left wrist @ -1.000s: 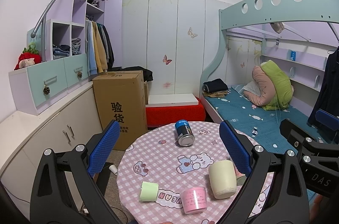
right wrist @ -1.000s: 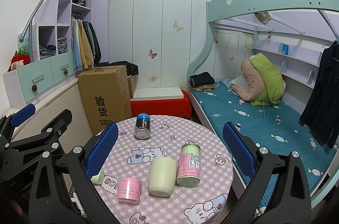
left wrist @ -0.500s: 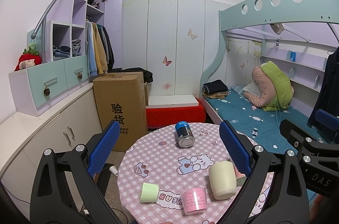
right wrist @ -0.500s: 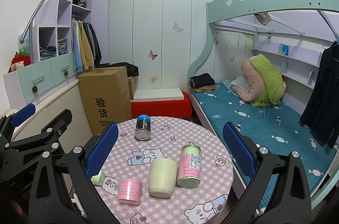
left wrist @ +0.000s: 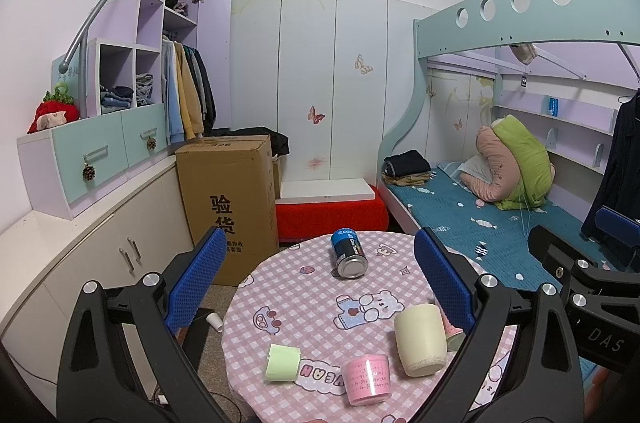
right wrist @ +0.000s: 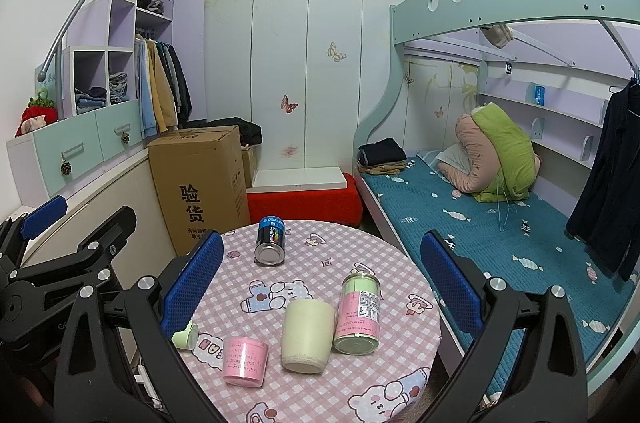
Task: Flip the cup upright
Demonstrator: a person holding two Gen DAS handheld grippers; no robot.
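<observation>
A cream cup [left wrist: 420, 339] [right wrist: 307, 335] stands upside down, mouth on the pink checked round table [left wrist: 304, 287] [right wrist: 320, 263]. A pink cup [left wrist: 367, 379] [right wrist: 244, 361] stands upside down to its left, and a small green cup [left wrist: 283, 363] [right wrist: 185, 335] lies on its side further left. My left gripper [left wrist: 320, 283] is open and empty, held above the table's near left. My right gripper [right wrist: 322, 283] is open and empty, above the near side, the cream cup between its blue pads from this view.
A blue can [left wrist: 349, 253] [right wrist: 271, 241] stands at the table's far side. A pink-and-green can [right wrist: 358, 313] stands right of the cream cup. A cardboard box [left wrist: 228, 199] and cabinets stand on the left, a bunk bed [right wrist: 480, 223] on the right.
Both views have shifted very slightly; the objects on the table have not moved and both grippers remain open.
</observation>
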